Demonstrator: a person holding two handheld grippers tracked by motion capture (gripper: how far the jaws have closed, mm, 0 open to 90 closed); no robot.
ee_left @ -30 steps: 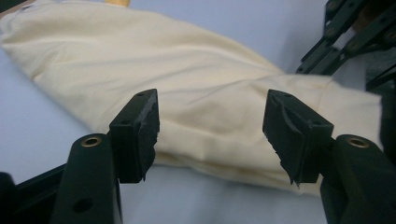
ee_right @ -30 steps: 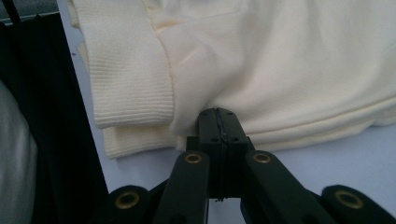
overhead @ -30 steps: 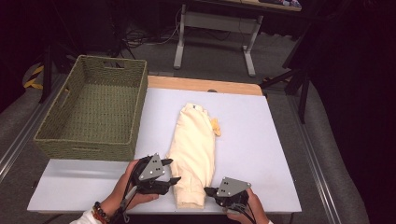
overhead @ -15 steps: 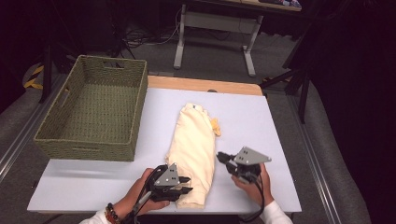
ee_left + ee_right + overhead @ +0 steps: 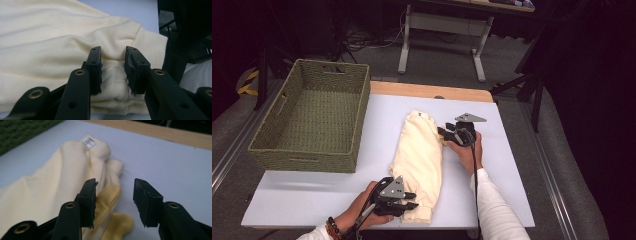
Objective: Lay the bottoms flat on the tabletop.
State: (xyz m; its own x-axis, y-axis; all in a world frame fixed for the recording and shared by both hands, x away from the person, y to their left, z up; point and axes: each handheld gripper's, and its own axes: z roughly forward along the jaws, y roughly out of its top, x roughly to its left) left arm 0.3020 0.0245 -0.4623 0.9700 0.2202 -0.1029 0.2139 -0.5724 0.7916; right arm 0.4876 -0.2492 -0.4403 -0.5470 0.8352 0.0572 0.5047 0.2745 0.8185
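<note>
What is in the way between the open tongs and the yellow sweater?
Nothing visible. The right tongs stand open right at the sweater, beside its darker yellow part, with only bare table around them. The left tongs already pinch its ribbed hem.

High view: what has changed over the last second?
The right gripper let go of the near hem, travelled up the cream garment's right side, jaws just opening, empty. The left gripper closed on the hem, fabric bunched between its jaws. Garment, basket and table stayed put.
</note>
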